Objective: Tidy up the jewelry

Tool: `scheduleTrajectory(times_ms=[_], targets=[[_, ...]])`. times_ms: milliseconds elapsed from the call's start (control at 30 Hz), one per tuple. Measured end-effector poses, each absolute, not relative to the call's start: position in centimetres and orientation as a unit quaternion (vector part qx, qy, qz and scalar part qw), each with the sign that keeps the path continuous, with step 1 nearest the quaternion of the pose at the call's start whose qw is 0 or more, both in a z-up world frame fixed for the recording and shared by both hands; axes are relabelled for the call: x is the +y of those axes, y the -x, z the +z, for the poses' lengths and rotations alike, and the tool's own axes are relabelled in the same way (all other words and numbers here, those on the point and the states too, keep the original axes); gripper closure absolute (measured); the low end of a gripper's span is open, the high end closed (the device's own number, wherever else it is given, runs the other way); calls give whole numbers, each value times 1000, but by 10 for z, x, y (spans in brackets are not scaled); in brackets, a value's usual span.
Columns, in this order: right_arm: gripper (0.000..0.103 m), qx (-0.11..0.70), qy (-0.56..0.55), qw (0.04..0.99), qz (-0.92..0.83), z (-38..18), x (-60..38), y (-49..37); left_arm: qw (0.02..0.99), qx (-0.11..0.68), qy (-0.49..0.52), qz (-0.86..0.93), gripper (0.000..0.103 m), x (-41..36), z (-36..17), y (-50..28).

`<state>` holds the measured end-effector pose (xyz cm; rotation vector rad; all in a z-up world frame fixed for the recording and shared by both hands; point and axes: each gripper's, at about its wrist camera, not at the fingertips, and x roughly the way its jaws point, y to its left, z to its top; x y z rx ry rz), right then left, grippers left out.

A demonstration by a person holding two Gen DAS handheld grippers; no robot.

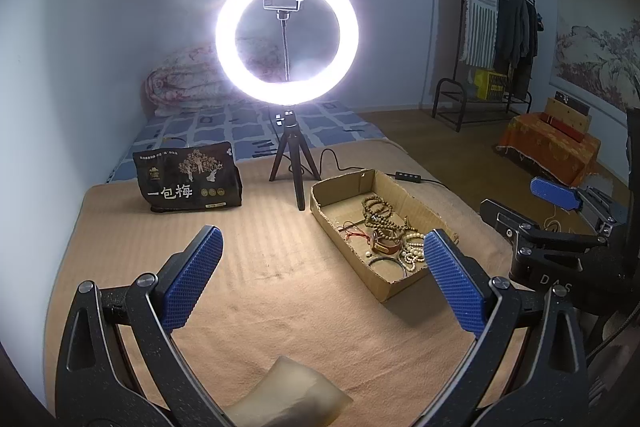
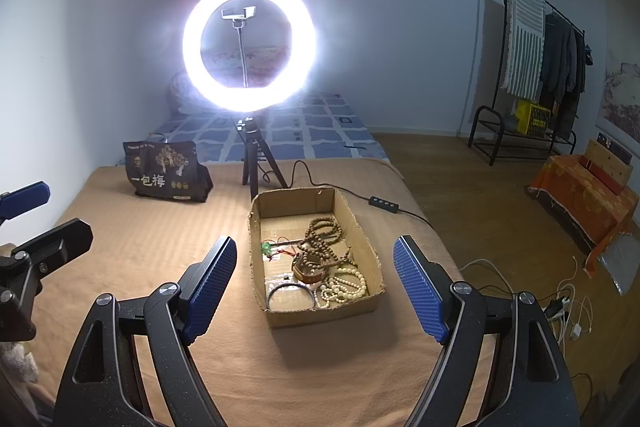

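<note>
Both grippers hang over a tan blanket, each with its blue-padded jaws spread wide and nothing between them. From the left wrist view, the left gripper sits over bare blanket with a pale, blurred lump at the very bottom edge; the right gripper shows at its right, beside the box. From the right wrist view, the right gripper frames the near end of an open cardboard box, clear of it.

Inside the box lies the jewelry: white beads at the near right corner, a dark bangle at the near left, a brown leather band in the middle, brown wooden beads farther back and a red cord with a green charm on the left.

Beyond the box stand a ring light on a small tripod and, to its left, a black bag. Farther off lie a blue patterned sheet, and a clothes rack against the far wall.
</note>
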<state>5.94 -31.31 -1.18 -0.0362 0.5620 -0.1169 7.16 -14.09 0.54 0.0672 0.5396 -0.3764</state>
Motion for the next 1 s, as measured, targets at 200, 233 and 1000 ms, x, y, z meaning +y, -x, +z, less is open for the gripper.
scheduleTrajectory(times_ms=[200, 233, 1000], targets=[[22, 278, 19, 959, -57, -12, -313, -60, 946, 266, -33, -184, 1, -142, 5, -72], [22, 278, 19, 959, -58, -12, -312, -60, 946, 266, -33, -185, 1, -141, 5, -71], [22, 282, 14, 958, -60, -15, -311, -61, 944, 268, -32, -189, 1, -143, 5, -70]])
